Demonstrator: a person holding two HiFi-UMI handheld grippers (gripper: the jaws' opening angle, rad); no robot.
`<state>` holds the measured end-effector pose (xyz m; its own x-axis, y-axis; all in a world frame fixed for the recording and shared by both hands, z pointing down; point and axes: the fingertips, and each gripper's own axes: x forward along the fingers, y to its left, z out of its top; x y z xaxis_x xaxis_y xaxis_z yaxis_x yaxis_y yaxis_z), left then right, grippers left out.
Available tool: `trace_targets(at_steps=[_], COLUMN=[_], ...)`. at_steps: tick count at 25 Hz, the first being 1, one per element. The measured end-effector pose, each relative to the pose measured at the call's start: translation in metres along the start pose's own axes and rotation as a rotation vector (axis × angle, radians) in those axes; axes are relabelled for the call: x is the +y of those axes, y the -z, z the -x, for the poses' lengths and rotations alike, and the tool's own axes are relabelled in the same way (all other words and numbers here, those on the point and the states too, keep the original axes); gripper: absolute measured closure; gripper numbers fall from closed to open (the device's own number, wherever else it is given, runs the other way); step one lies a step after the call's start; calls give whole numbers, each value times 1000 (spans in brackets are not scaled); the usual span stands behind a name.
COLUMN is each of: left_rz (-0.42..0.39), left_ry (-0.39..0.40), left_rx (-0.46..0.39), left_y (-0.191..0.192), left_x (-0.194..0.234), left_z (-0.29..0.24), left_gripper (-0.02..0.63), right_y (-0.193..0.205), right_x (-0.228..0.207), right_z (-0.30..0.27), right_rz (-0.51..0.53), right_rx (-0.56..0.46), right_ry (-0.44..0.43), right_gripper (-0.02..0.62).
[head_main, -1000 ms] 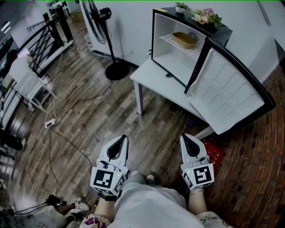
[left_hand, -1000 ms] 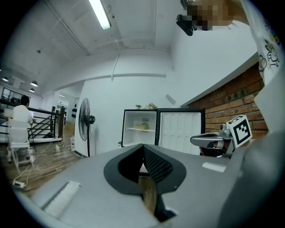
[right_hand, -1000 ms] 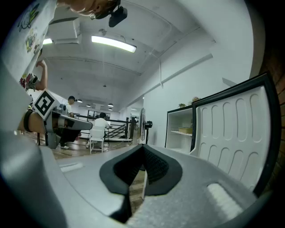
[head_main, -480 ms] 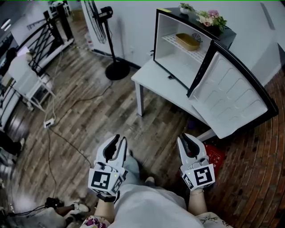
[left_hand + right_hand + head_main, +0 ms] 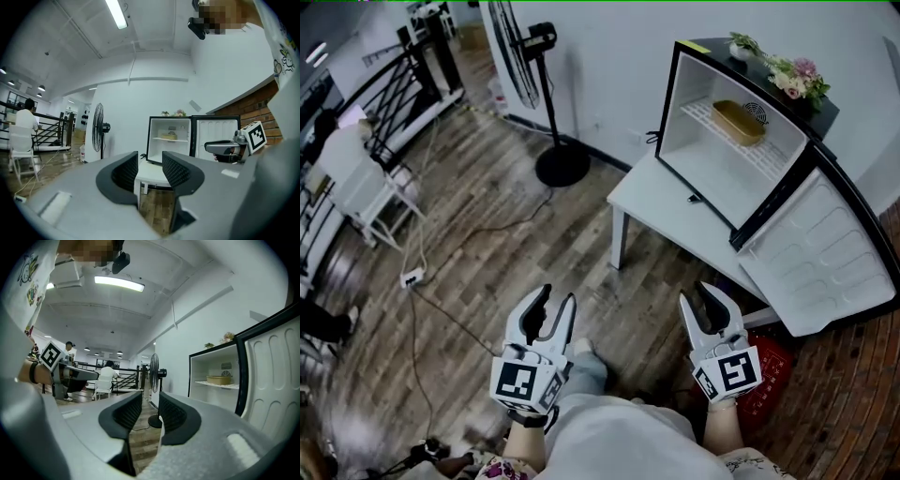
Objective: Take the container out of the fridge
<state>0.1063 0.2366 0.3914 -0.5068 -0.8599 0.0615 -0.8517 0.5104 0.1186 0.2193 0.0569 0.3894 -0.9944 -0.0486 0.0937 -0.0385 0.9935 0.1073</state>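
A small black fridge [image 5: 741, 141] stands on a white table [image 5: 652, 202] with its door [image 5: 830, 258] swung wide open. A shallow tan container [image 5: 738, 122] lies on its wire shelf and also shows as the tan container [image 5: 169, 136] and container [image 5: 218, 379] in the gripper views. My left gripper [image 5: 557, 298] and right gripper [image 5: 705, 295] hover level over the wooden floor, well short of the table. The jaws of both have just been opening and hold nothing: left gripper [image 5: 150, 161], right gripper [image 5: 150, 401].
A standing fan [image 5: 546, 94] is left of the table. Cables and a power strip [image 5: 412, 277] lie on the floor. A red bag [image 5: 769, 366] sits under the open door. Flowers [image 5: 792, 75] top the fridge. A railing and a seated person [image 5: 108, 376] are at the far left.
Both grippers' jaws have gone from shut to parted. The head view has shifted, so the fridge and table now sit further right and look closer.
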Motion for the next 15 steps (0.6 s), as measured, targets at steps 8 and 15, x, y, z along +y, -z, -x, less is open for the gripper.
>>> trace_targets(at_steps=[8, 15], left_rz=[1, 7], left_ry=[-7, 24], left_rx=[7, 13], left_y=[-17, -18], left_x=[88, 140], left_z=[-38, -61], left_gripper=[422, 394], right_y=[-13, -21], right_x=[10, 18], right_z=[-87, -137], right_rz=[-1, -2], right_rx=[6, -5], right_ry=[2, 39], right_gripper=[452, 436])
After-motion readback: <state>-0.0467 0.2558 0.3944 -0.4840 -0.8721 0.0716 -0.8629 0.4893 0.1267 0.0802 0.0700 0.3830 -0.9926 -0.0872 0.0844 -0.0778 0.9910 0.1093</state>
